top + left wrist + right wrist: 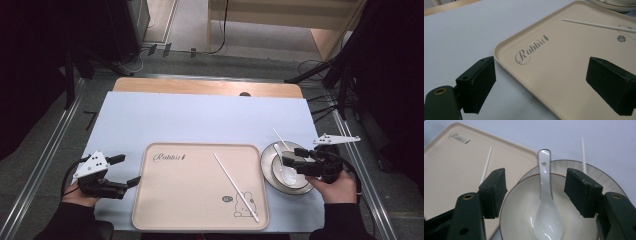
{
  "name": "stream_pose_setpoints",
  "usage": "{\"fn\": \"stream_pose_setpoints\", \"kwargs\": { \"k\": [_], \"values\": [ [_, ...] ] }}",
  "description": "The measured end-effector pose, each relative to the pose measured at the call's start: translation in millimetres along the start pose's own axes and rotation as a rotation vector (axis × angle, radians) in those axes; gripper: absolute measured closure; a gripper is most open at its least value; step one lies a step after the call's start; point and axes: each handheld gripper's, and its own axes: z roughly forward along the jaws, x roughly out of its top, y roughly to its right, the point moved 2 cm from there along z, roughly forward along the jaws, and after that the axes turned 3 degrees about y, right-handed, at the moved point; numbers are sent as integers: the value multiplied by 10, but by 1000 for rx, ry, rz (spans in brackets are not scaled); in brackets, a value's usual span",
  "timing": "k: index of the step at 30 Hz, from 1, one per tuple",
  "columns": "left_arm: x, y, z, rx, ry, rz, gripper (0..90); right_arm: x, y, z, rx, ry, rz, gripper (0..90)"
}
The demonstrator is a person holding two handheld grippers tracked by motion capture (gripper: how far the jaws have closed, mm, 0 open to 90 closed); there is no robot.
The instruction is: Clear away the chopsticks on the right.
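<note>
Hovering over bowl, right gripper gapes wide astride white ceramic spoon, gripping nothing. Left gripper wide open, empty, straddling the beige Rabbit tray's edge.

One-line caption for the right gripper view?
Open right gripper poised over a white spoon resting in a bowl, beside a beige tray.
</note>
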Motion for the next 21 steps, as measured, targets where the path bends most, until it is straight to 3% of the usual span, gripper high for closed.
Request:
{"fn": "stream_pose_setpoints", "kwargs": {
  "k": [13,21],
  "values": [
    [3,5,0,0,-1,3,93,-139,368,-216,-55,36,44,315],
    [8,8,-6,-2,-1,7,93,-304,524,-312,-90,44,84,319]
  ]
}}
